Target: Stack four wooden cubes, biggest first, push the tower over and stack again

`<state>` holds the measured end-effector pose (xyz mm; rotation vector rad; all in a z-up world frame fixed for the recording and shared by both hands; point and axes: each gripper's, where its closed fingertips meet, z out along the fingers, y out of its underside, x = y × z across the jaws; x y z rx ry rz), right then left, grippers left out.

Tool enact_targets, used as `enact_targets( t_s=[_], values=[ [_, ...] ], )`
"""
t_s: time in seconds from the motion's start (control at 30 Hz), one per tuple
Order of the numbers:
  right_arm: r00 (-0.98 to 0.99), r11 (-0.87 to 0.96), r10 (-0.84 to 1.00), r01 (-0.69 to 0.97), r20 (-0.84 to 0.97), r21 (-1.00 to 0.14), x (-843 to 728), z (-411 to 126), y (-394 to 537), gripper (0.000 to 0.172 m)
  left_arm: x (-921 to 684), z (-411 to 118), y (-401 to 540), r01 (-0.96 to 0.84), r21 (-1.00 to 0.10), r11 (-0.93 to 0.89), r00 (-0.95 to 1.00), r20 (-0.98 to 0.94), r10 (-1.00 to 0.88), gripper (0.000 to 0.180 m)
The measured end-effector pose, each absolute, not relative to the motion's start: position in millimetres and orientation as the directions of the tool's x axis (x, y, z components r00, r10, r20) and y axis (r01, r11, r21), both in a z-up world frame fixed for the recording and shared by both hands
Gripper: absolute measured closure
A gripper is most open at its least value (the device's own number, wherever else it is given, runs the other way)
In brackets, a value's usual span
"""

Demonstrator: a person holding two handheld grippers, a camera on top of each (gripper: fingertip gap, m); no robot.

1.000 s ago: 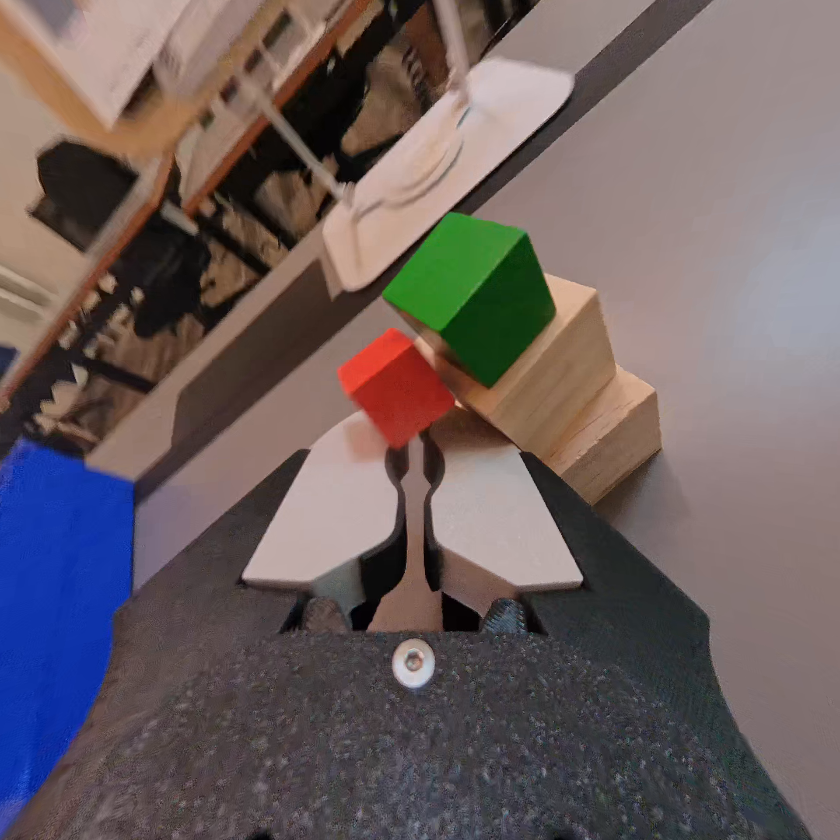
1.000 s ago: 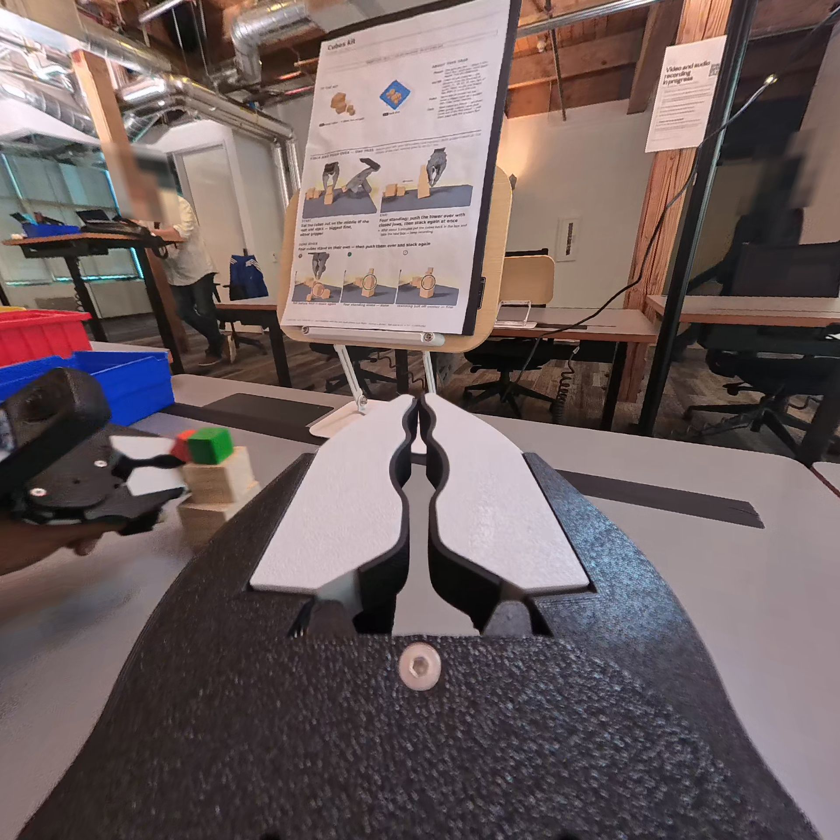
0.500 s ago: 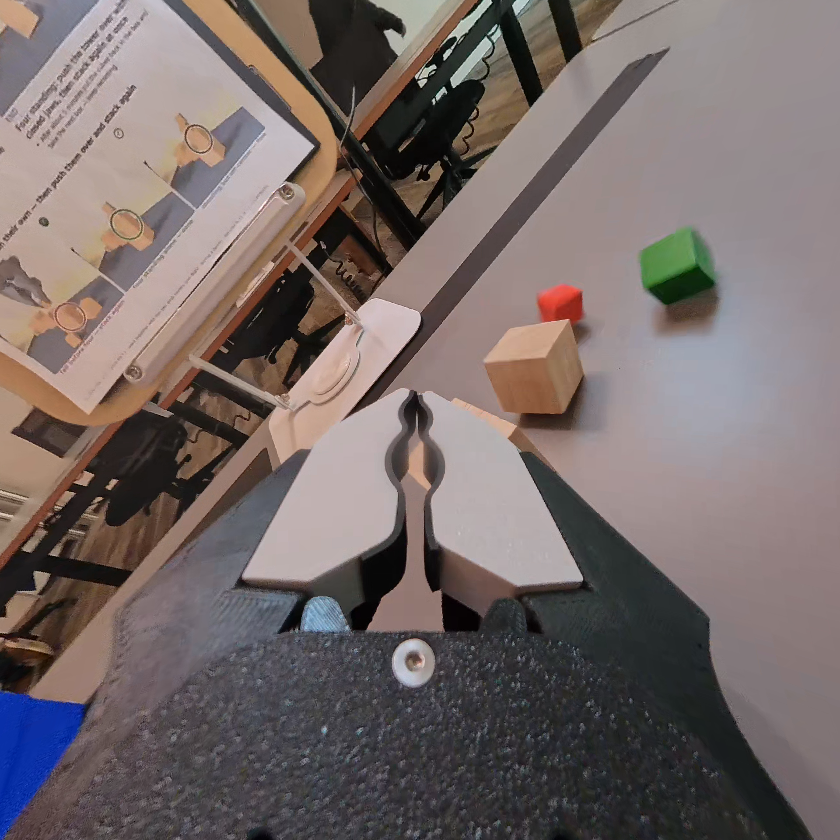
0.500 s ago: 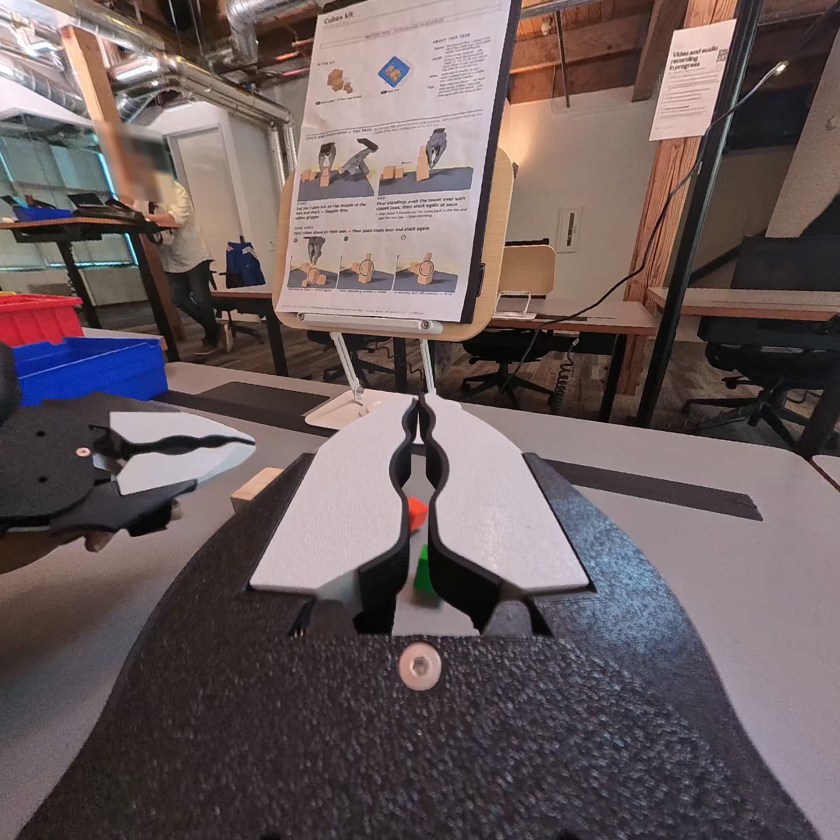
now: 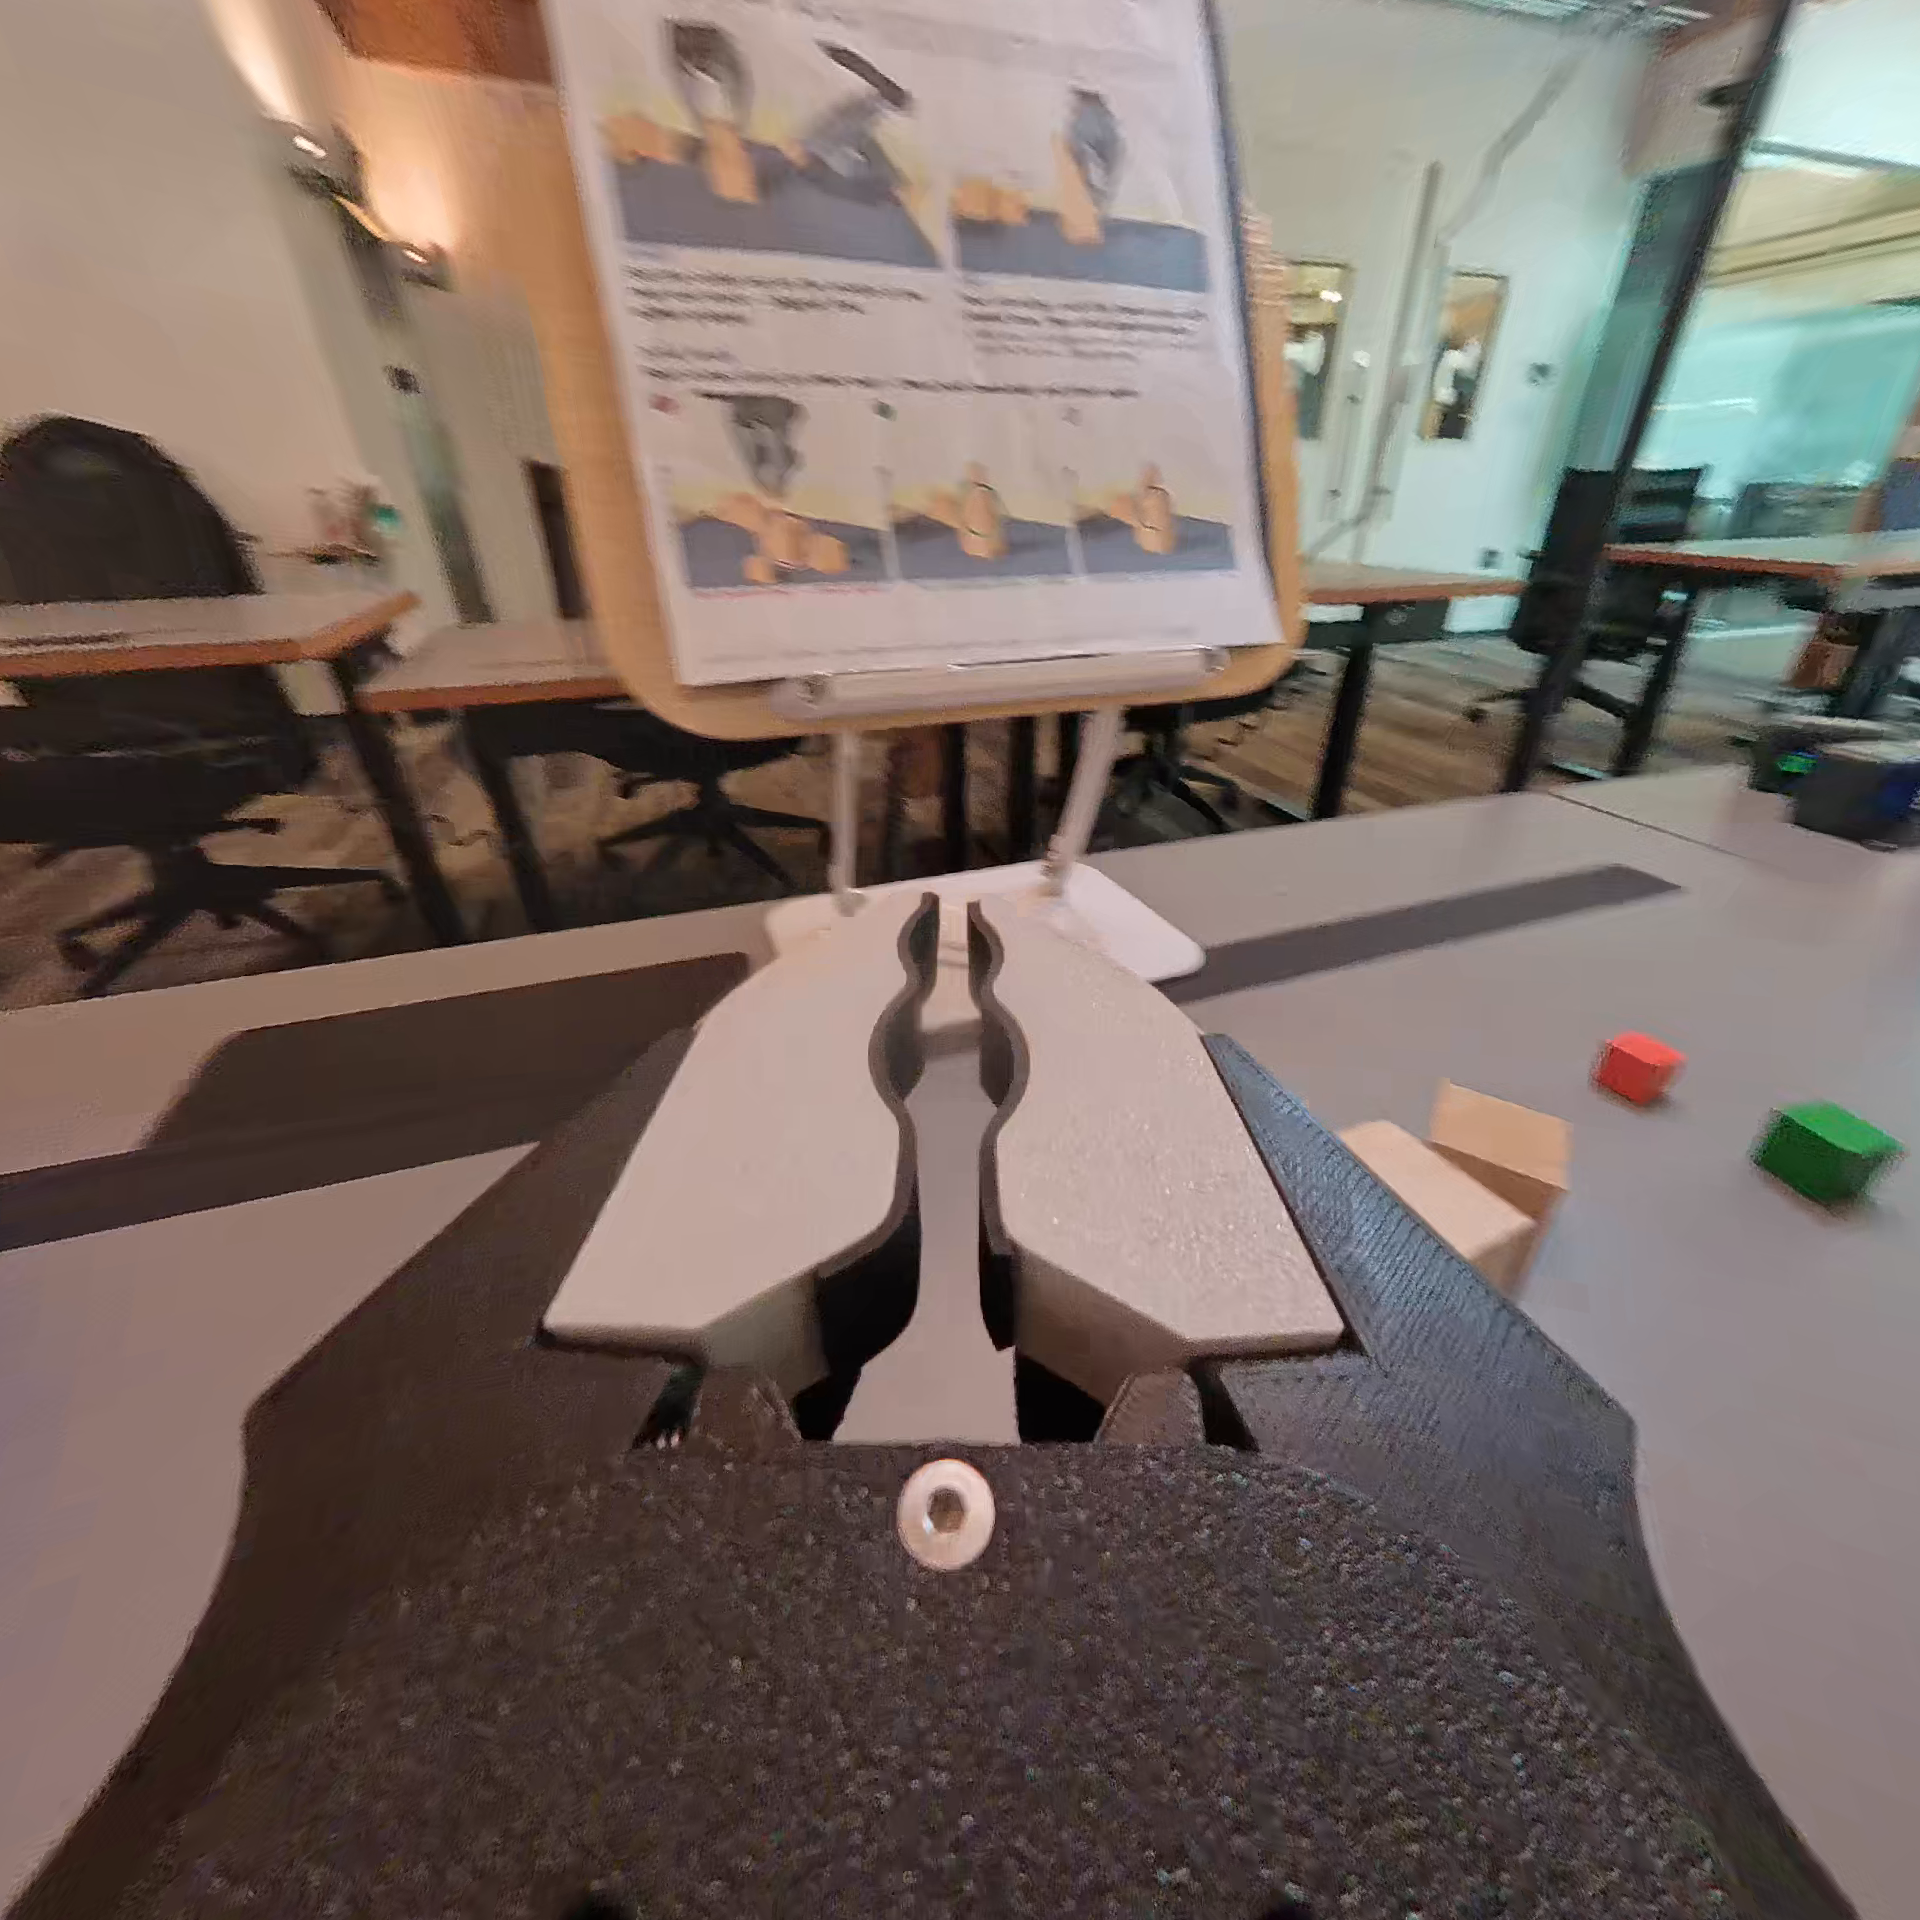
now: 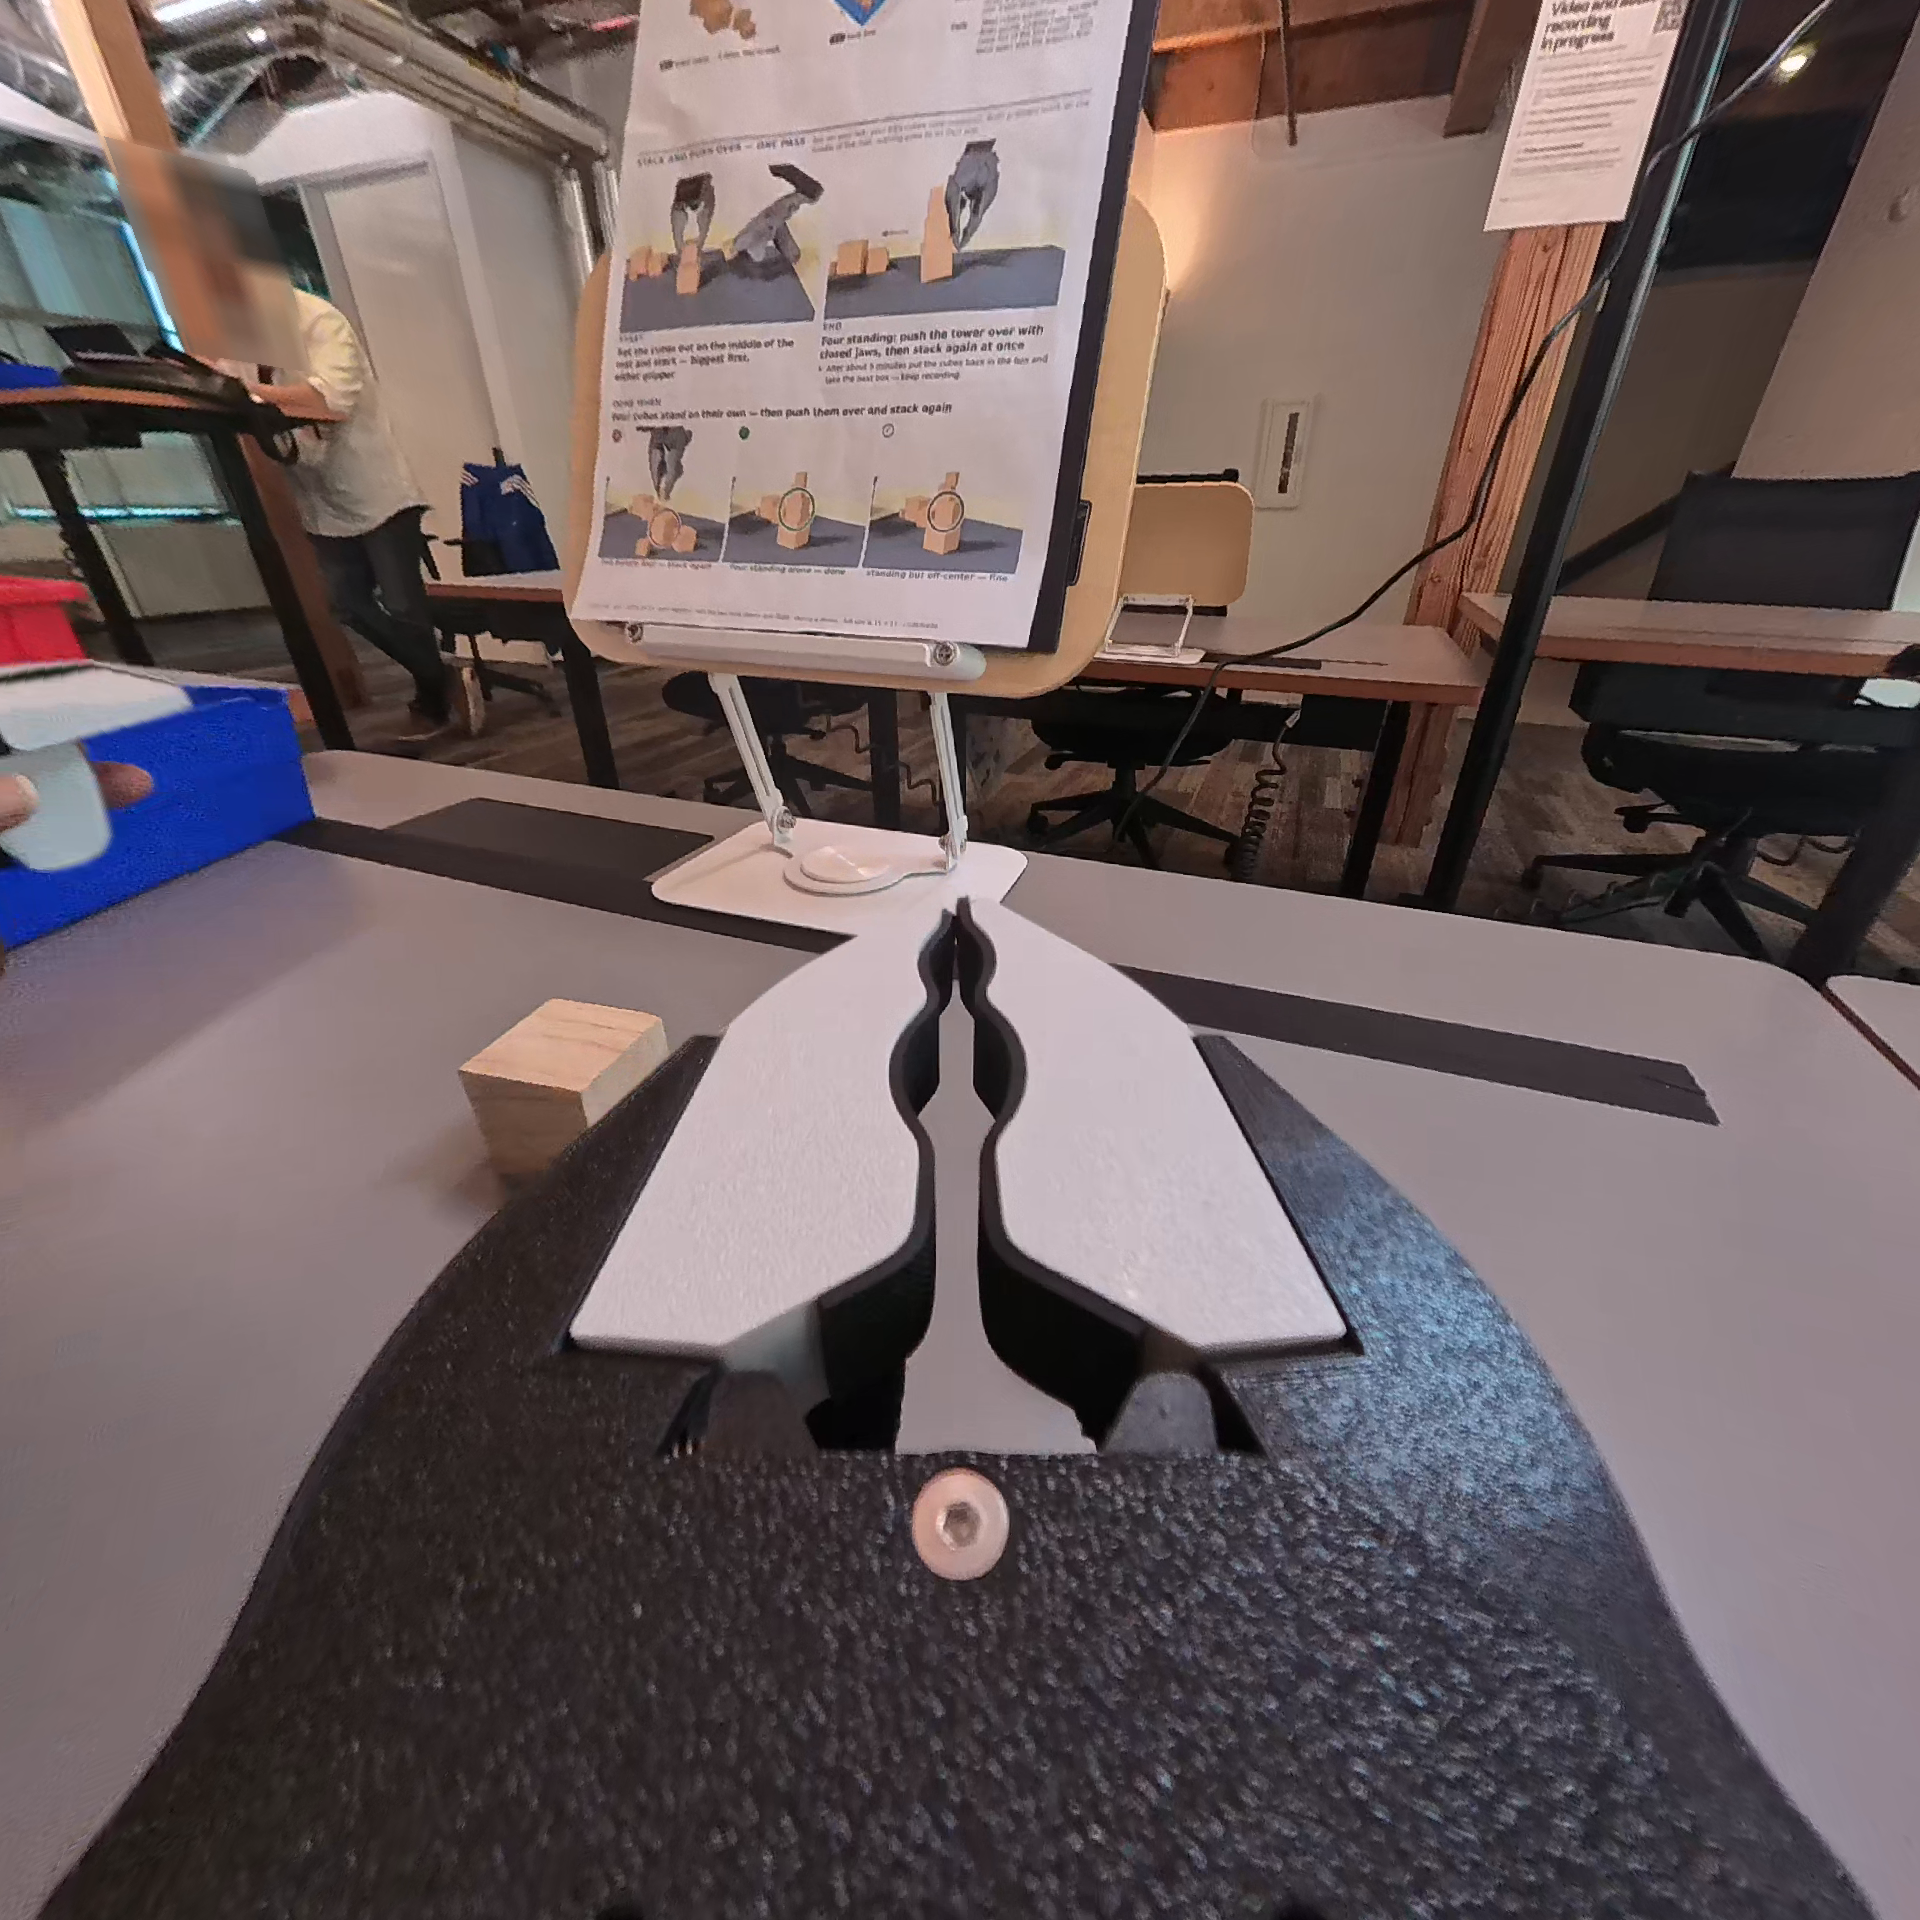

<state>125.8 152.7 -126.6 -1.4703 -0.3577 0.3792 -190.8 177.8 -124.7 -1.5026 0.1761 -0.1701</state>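
Left tool (image 5: 948,914) has its tips a little apart, with nothing between them. Right tool (image 6: 961,914) has its tips pressed together on nothing. Both are above the grey surface (image 6: 260,1039). Far to the left sit a red bin (image 6: 36,618) and a blue bin (image 6: 197,769); what is inside them is hidden. Next come two wooden blocks (image 5: 1455,1184), touching, just beside the left tool. Then a red cube (image 5: 1638,1067) and a green cube (image 5: 1823,1151) lie apart on the surface.
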Motion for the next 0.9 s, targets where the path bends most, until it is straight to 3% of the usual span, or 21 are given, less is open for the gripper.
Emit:
enact_targets(
  t_s=[0.13, 0.3, 0.53, 0.63, 0.9],
  values=[
    [0.891, 0.047, 0.454, -0.005, 0.017, -0.999, 123.9, -135.5, 155.8, 0.172, -237.0, -130.8, 179.4, -0.02, -0.998, 0.067, 0.995, -0.027, -0.092, 0.172],
    [0.866, 0.013, 0.499, 0.026, 0.029, -1.0, 113.0, -150.7, 159.0, 0.167, -249.9, -142.8, 185.3, 0.054, -0.998, 0.022, 0.993, 0.051, -0.107, 0.171],
    [0.691, -0.05, 0.72, 0.139, 0.061, -0.989, 60.4, -180.5, 151.5, 0.127, -256.6, -150.1, 191.2, 0.022, -1.0, 0.004, 0.997, 0.022, -0.08, 0.18],
    [0.554, -0.062, 0.825, 0.281, 0.109, -0.958, 29.8, -193.9, 148.8, 0.11, -258.1, -151.6, 193.0, 0.028, -1.0, -0.001, 0.997, 0.028, -0.078, 0.18],
    [0.137, 0.07, 0.968, 0.66, 0.211, -0.748, -45.8, -233.1, 174.8, 0.09, -257.6, -156.9, 193.6, -0.008, -1.0, -0.018, 0.997, -0.007, -0.076, 0.18]
  ],
)
